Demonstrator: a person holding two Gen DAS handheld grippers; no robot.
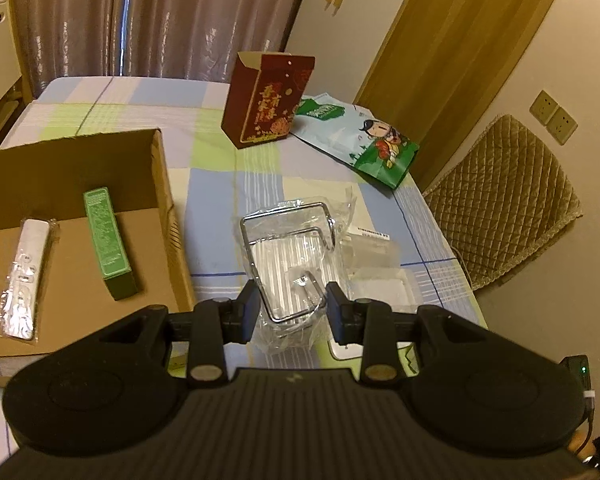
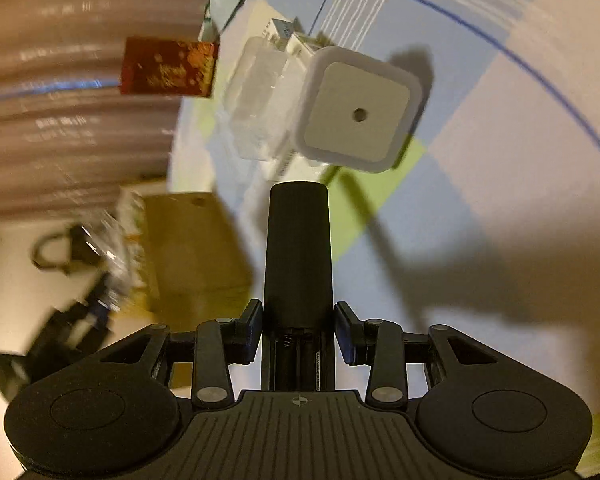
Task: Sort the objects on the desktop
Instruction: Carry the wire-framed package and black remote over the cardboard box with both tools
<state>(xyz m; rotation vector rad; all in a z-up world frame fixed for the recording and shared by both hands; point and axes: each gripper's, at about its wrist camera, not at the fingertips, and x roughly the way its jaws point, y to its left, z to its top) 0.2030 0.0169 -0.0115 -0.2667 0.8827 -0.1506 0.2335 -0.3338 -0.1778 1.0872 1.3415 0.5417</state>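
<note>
In the left wrist view my left gripper (image 1: 292, 310) is shut on a wire metal rack in a clear plastic bag (image 1: 288, 252), held beside the open cardboard box (image 1: 156, 184). The box holds a white remote in plastic (image 1: 22, 276) and a green box (image 1: 108, 240). In the right wrist view my right gripper (image 2: 299, 330) is shut on a black remote (image 2: 299, 248), its battery bay open, above the checked tablecloth (image 2: 500, 184). A white square night light (image 2: 360, 112) and a clear plastic case (image 2: 256, 100) lie ahead of it.
A red carton (image 1: 266, 98) stands at the table's far side, with a green-and-white snack bag (image 1: 364, 140) beside it. A quilted chair (image 1: 508, 200) stands right of the table. Curtains hang behind. The right wrist view is blurred on its left side.
</note>
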